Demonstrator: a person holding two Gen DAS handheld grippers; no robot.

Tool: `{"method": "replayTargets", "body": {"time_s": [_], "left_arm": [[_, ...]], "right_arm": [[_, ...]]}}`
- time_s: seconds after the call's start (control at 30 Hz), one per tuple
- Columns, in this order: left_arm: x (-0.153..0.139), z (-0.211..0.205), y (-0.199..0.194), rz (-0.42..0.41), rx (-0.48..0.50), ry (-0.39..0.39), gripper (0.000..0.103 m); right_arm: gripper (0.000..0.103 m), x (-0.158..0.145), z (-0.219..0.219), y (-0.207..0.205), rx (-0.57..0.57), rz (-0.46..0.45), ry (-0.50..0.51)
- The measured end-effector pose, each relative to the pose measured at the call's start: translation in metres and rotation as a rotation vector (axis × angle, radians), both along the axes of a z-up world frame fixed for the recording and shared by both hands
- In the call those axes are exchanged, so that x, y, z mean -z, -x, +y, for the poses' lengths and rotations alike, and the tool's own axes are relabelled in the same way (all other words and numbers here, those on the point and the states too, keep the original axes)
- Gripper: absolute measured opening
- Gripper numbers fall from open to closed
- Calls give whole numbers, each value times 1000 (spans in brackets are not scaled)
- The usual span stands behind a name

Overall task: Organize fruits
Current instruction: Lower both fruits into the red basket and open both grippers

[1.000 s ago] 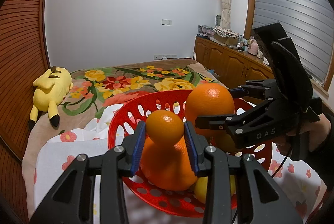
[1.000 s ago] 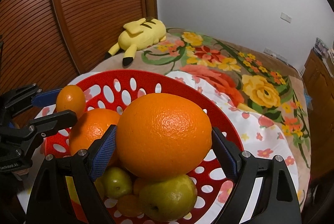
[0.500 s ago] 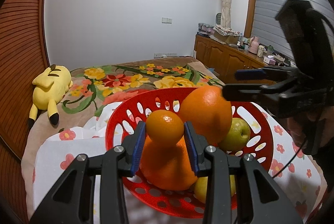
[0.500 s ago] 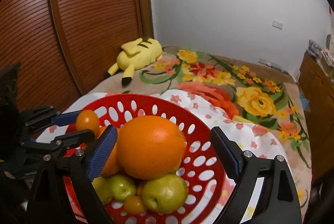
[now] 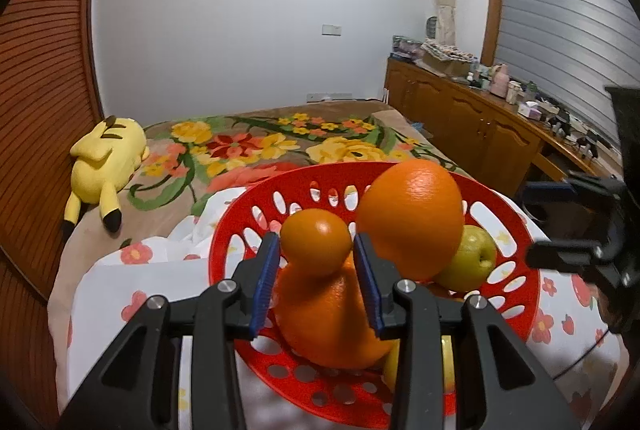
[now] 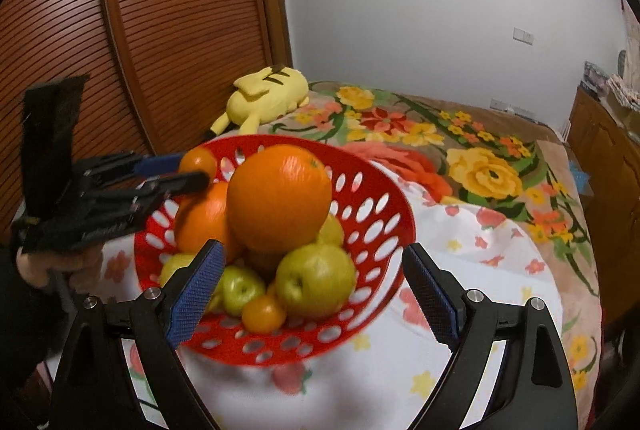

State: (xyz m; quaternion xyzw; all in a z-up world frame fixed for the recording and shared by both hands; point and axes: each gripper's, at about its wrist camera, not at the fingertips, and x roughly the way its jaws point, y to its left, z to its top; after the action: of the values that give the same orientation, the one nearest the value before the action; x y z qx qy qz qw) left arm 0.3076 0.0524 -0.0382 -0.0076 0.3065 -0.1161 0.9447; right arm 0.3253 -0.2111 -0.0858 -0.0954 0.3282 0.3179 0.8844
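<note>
A red perforated basket (image 5: 304, 169) (image 6: 384, 197) stands on a white floral cloth on the bed. My left gripper (image 5: 316, 258) (image 6: 192, 169) is shut on a small orange (image 5: 316, 244) (image 6: 198, 161), held above another orange (image 5: 324, 314) at the basket's near-left side. A large orange (image 5: 412, 218) (image 6: 280, 197) rests on top of the pile. Green apples (image 6: 316, 282) and a tiny orange fruit (image 6: 264, 314) lie below it. My right gripper (image 6: 312, 250) (image 5: 528, 222) stands open and empty, drawn back from the basket's front edge.
A yellow plush toy (image 5: 104, 157) (image 6: 268, 97) lies at the bed's far left by the slatted wooden doors (image 6: 180, 29). A flowered bedspread (image 6: 480, 165) stretches behind the basket. A wooden cabinet (image 5: 480, 133) with clutter on top runs along the right wall.
My right gripper has let go of the large orange and backed away from the basket; the orange stays on the pile. The left gripper keeps its grip on the small orange, hardly moving.
</note>
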Motion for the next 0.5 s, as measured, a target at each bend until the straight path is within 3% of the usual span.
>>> {"method": "replayTargets", "body": {"time_s": [0.23,0.5], "left_arm": [[-1,0,-3,22,-12,6,41],[-12,-8,25,-7,-12,-6,45]], "right_arm": [[92,4,-8,16,5,2,-13],[92,3,-14,33,34,-21,-42]]}}
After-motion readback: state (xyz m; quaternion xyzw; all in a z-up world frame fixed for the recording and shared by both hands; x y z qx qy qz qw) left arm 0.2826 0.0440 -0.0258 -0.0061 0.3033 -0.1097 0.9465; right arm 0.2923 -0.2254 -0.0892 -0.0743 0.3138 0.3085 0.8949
